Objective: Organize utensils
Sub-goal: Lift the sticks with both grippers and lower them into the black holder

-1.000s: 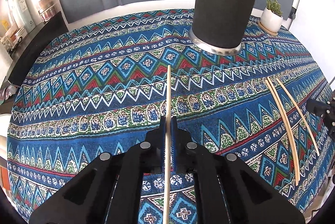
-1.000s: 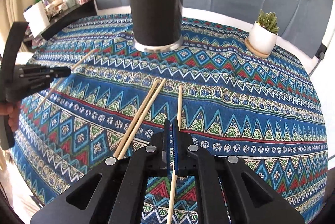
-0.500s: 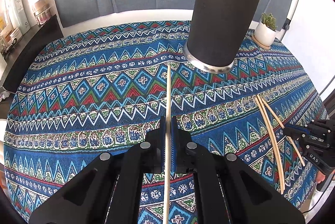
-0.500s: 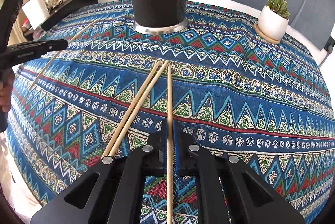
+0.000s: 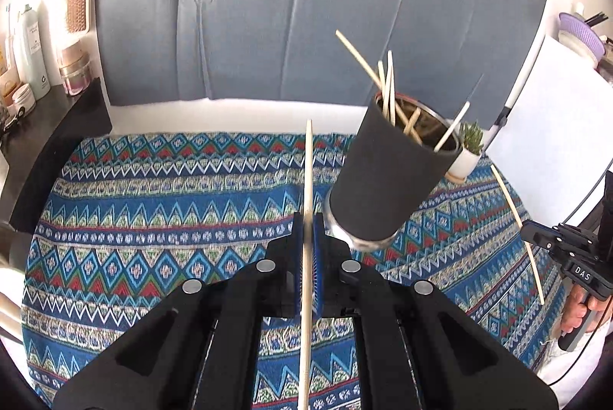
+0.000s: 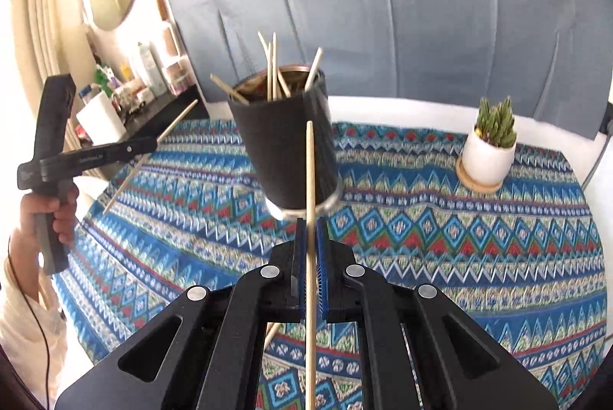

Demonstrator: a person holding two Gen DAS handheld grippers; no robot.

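Note:
A black cylindrical holder (image 5: 387, 176) (image 6: 287, 149) stands on the patterned tablecloth with several wooden chopsticks sticking out of its top. My left gripper (image 5: 306, 218) is shut on a wooden chopstick (image 5: 307, 180), held raised and pointing forward, just left of the holder. My right gripper (image 6: 311, 222) is shut on another chopstick (image 6: 311, 180), raised in front of the holder. Each gripper shows in the other's view, the right gripper (image 5: 536, 237) and the left gripper (image 6: 149, 146), both with their chopstick lifted off the cloth.
A small potted succulent (image 6: 490, 149) on a wooden coaster stands at the table's back right. A dark shelf with bottles and jars (image 5: 30, 65) is off the left edge. A grey padded backrest (image 5: 306, 8) runs behind the table.
Both grippers have lifted and tilted up with their chopsticks, from low over the cloth to about the holder's height. The holder's open top has come into view.

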